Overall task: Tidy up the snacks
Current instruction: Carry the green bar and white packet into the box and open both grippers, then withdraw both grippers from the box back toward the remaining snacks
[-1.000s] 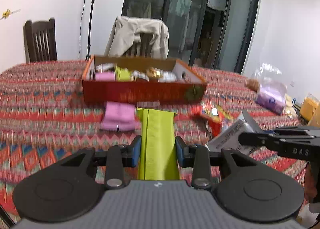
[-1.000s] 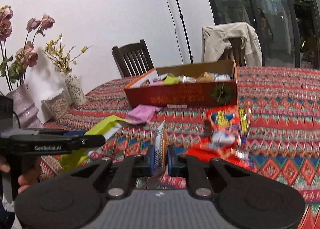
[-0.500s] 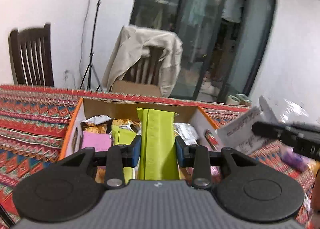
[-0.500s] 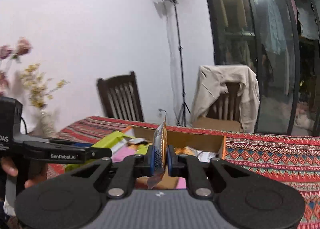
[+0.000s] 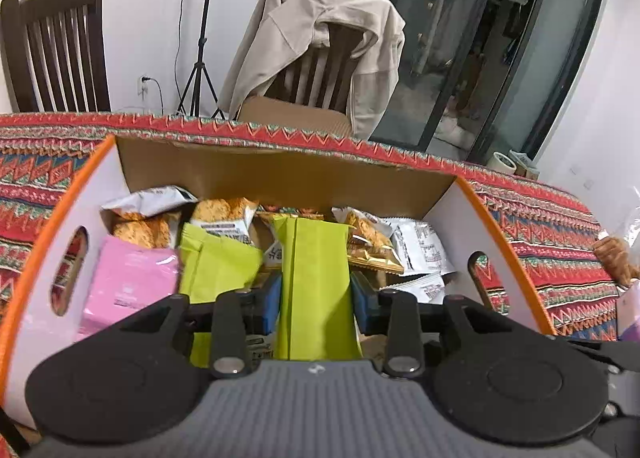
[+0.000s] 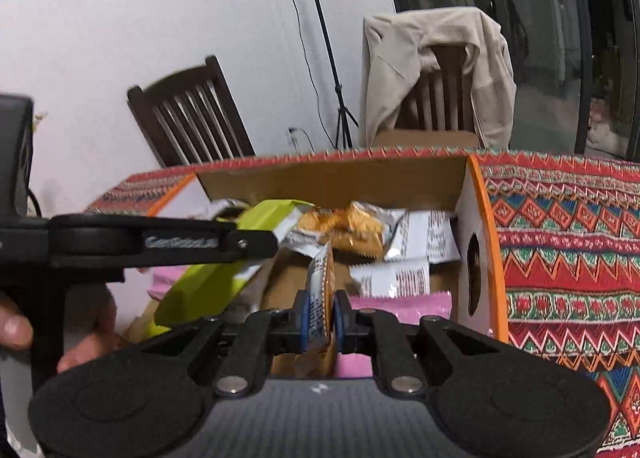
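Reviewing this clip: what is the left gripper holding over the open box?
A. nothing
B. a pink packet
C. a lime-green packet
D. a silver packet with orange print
C. In the left wrist view the left gripper has its pads pressed on both sides of a lime-green packet, held upright above the snacks already in the box.

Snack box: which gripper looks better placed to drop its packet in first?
Probably right. The right gripper holds its thin packet over bare box floor; the left gripper's green packet hangs over piled snacks.
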Action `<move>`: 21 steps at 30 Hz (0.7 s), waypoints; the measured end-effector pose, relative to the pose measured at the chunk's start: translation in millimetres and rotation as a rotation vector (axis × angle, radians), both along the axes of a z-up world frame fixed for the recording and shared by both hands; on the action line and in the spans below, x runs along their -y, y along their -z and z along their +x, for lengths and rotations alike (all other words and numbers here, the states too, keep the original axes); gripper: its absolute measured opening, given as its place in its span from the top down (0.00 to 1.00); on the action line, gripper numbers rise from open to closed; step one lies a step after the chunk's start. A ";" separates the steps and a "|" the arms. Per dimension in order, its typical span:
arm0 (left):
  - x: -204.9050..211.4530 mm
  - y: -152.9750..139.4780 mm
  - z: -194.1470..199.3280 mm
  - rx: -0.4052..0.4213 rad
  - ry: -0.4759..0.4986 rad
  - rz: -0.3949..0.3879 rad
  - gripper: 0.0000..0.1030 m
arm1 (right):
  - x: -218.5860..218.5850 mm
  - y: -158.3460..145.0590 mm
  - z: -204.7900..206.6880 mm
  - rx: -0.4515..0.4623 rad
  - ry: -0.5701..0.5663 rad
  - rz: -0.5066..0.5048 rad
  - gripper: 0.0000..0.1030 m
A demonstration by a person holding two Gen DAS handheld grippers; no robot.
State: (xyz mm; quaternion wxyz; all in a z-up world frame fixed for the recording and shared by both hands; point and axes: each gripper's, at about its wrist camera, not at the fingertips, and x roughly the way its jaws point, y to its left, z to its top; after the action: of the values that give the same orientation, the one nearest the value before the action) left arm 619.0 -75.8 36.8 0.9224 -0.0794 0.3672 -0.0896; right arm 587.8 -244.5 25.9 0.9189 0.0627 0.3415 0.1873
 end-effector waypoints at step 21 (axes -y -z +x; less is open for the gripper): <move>-62.9 -94.7 -188.4 0.284 0.103 0.144 0.29 | 28.6 -96.7 -125.8 0.263 -0.004 -0.099 0.39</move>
State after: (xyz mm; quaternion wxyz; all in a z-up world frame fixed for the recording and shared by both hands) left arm 430.7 -12.9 131.5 0.9625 0.0194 0.2421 -0.1208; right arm 462.0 -273.1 122.5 0.9574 -0.0087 0.2269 0.1786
